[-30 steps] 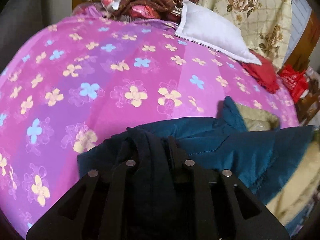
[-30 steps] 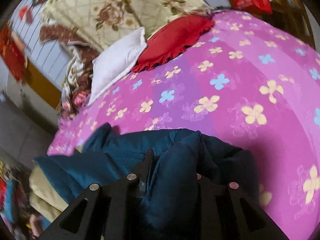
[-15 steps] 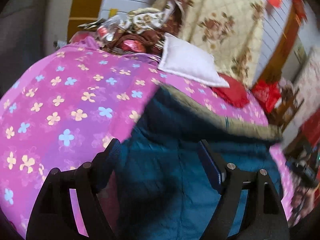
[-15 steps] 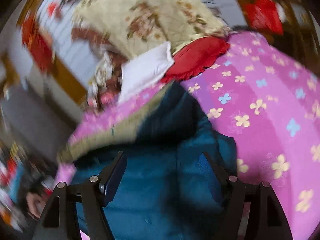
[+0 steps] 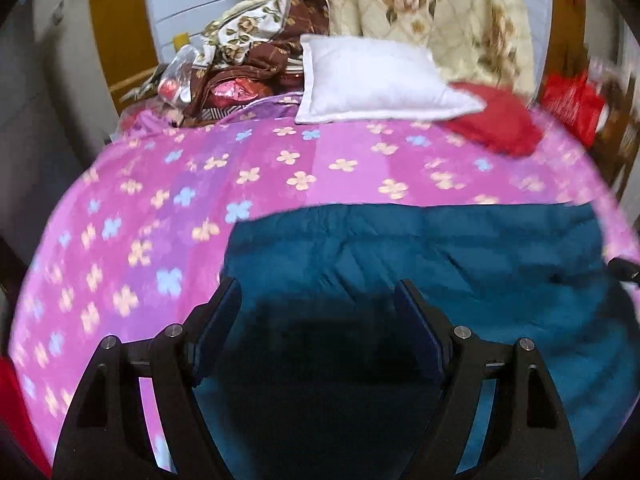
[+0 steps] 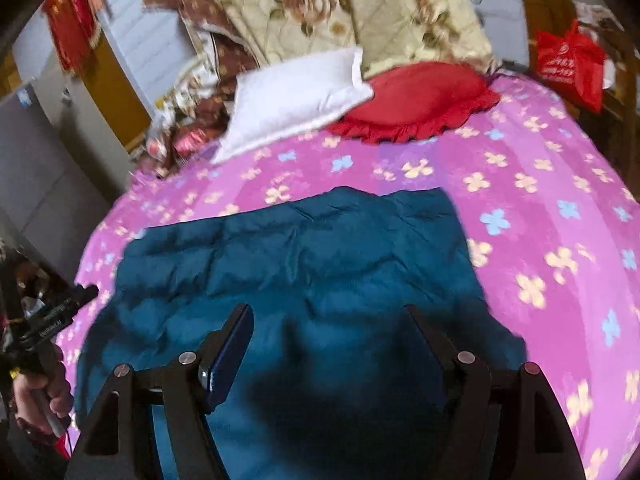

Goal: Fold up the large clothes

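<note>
A large dark teal padded jacket [image 5: 420,256] lies spread flat on the pink flowered bedspread [image 5: 168,200]. It also shows in the right wrist view [image 6: 304,256]. My left gripper [image 5: 318,304] is open and empty above the jacket's near left part. My right gripper [image 6: 330,328] is open and empty above the jacket's near right part. The jacket's near edge is hidden under both grippers. In the right wrist view, a hand holding the left gripper's handle [image 6: 44,328] shows at the left edge.
A white pillow [image 5: 372,80] and a red frilled cushion [image 6: 416,100] lie at the bed's head, before a cream floral quilt [image 6: 344,4]. Crumpled brown bedding [image 5: 240,64] sits at the back left. A red bag [image 6: 568,64] hangs at the back right.
Both grippers held bunched jacket fabric a second ago, then opened and let it go. The jacket now lies spread flat and both grippers have pulled back above it.
</note>
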A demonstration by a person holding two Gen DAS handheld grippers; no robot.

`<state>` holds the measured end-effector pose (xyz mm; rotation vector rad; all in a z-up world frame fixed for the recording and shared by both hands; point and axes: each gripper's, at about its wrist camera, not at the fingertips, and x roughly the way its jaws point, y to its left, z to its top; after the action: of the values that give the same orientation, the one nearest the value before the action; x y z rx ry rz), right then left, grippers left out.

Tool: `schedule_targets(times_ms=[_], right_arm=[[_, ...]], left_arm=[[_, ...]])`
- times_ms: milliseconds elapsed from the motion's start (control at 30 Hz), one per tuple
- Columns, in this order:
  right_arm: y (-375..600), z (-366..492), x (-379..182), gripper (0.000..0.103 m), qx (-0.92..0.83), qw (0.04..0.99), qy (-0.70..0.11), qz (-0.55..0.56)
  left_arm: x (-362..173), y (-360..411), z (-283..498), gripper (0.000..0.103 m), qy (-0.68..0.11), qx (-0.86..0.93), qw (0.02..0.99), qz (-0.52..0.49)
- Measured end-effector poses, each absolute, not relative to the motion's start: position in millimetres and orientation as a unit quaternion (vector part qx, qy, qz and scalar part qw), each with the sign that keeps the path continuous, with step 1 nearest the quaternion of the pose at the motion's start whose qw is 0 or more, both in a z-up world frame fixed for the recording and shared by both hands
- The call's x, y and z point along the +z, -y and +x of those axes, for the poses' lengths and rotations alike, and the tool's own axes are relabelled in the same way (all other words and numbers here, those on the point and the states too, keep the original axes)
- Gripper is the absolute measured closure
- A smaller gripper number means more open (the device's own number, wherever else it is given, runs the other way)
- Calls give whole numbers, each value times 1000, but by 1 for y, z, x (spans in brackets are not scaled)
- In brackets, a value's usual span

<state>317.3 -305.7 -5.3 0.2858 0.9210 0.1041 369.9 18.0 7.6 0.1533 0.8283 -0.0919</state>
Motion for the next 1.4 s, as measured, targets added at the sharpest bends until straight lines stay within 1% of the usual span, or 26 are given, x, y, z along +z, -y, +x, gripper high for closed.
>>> schedule_targets(times_ms=[100, 133, 167, 233, 300, 400, 467, 533, 600, 633, 667, 767, 833, 900, 1033, 1100, 1133, 1200, 1233, 1300, 1400], right_arm=[[308, 349, -31, 30, 30, 867, -486, 109], [311, 356, -40, 30, 35, 860, -497, 107], [316, 362, -48, 30, 39, 855, -507, 104], [328, 368, -59, 22, 45, 850, -512, 115], [338, 372, -68, 21, 52, 849, -508, 134], [341, 374, -75, 20, 47, 854, -502, 132], [337, 375, -77, 20, 38, 857, -498, 122], [334, 376, -76, 20, 32, 859, -498, 113], [331, 375, -69, 21, 19, 862, -496, 100], [330, 369, -60, 22, 8, 868, -487, 95], [330, 360, -48, 22, 7, 877, -471, 101], [323, 327, -8, 22, 41, 900, -419, 115], [304, 299, 14, 21, 53, 910, -398, 105], [281, 274, 21, 21, 58, 912, -392, 108], [233, 228, 11, 20, 66, 913, -389, 99], [216, 223, -9, 19, 61, 914, -393, 75], [214, 222, -21, 14, 55, 913, -399, 67], [217, 216, -43, 6, 56, 921, -381, 60], [217, 216, -49, 4, 60, 924, -375, 50], [215, 220, -52, 1, 61, 921, -383, 41], [215, 220, -53, 1, 63, 919, -388, 36]], left_arm=[[-26, -14, 395, 24, -426, -2, 895, 132], [-35, -18, 399, 24, -431, 9, 892, 133], [-45, -25, 404, 24, -439, 14, 891, 117], [-52, -39, 409, 22, -450, 13, 890, 70], [-58, -50, 415, 21, -457, 20, 888, 35], [-67, -58, 419, 17, -466, 30, 884, -7], [-68, -58, 419, 16, -465, 40, 885, -13], [-63, -52, 419, 17, -467, 47, 883, 2], [-42, -51, 406, 21, -443, 52, 895, 21], [-30, -52, 397, 21, -426, 47, 903, 19], [-11, -53, 383, 21, -407, 27, 913, 8], [20, -49, 348, 21, -385, -15, 923, -9], [27, -34, 326, 21, -397, -48, 917, -15], [24, -15, 302, 21, -417, -70, 906, -26], [-2, 24, 267, 21, -434, -78, 897, -8], [-22, 31, 263, 20, -441, -66, 895, -6], [-27, 30, 262, 18, -433, -64, 899, -14], [-32, 26, 260, 16, -423, -68, 903, -21], [-34, 26, 260, 15, -421, -69, 904, -22], [-37, 26, 259, 15, -415, -66, 908, -14], [-41, 28, 254, 15, -397, -64, 916, -7]])
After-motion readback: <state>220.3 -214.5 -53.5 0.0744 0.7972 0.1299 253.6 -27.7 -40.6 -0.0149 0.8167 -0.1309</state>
